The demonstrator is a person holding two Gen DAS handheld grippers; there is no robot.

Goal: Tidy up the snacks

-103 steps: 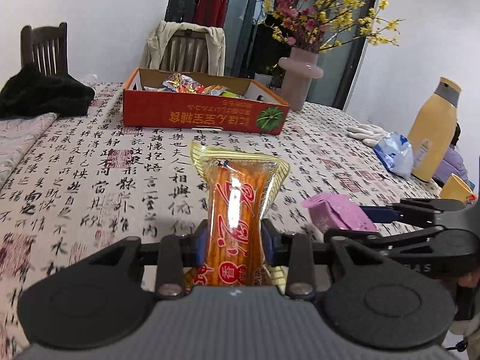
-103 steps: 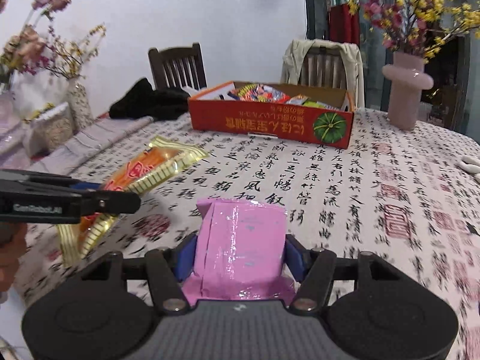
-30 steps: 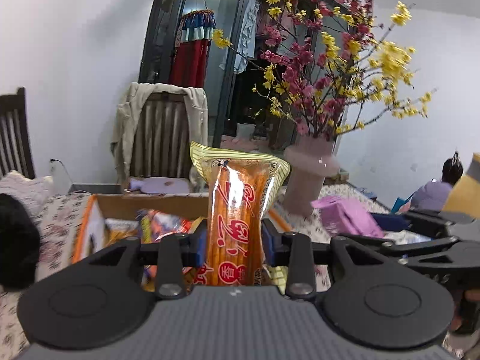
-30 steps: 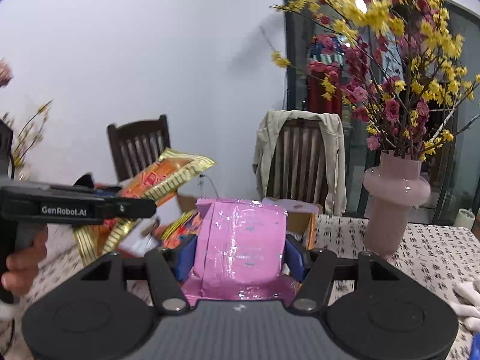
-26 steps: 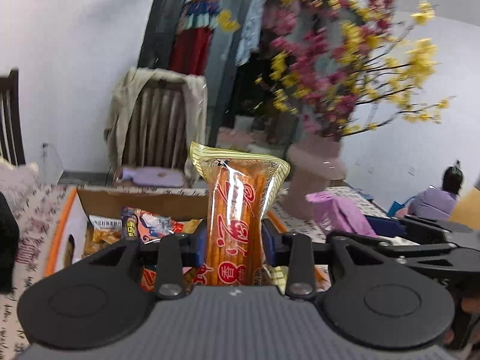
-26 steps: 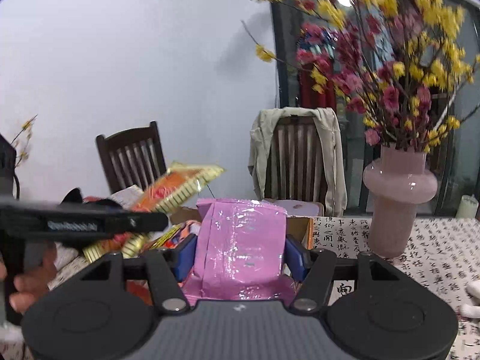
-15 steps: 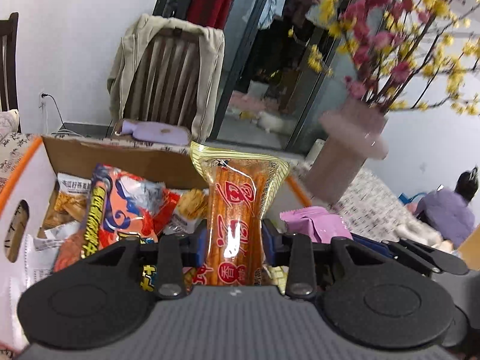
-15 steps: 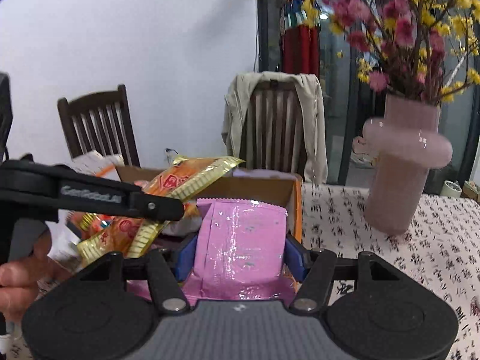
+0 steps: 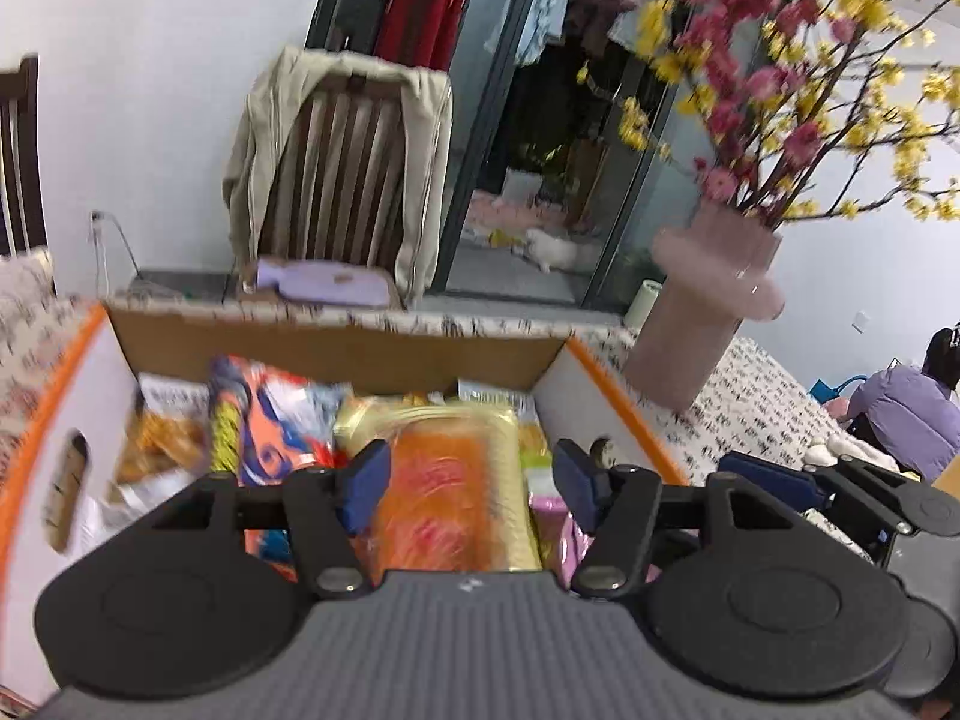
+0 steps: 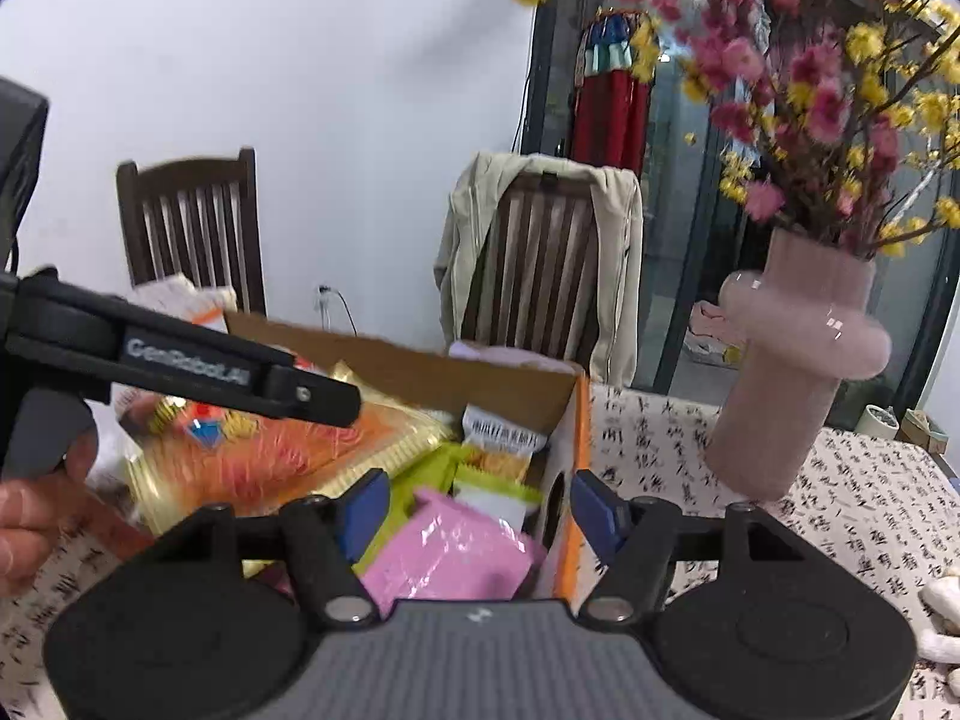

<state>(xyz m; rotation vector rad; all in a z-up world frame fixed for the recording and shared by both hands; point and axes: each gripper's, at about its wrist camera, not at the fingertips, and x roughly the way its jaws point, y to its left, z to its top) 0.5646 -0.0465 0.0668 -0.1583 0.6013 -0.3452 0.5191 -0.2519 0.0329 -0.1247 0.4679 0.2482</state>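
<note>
The open cardboard box with orange edges (image 9: 606,378) sits on the table under a calligraphy-print cloth (image 10: 840,516). Inside it, the orange-and-gold snack packet (image 9: 444,498) lies left of the pink foil packet (image 10: 456,552), with more packets at the far side. The pink ceramic vase (image 10: 792,372) stands right of the box, and the wooden chair draped with a beige jacket (image 9: 342,174) is behind it.

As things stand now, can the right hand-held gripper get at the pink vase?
Probably yes. The pink vase stands apart on the table, right of the box. The right hand-held gripper, jaws opening above the pink packet, has nothing between.
</note>
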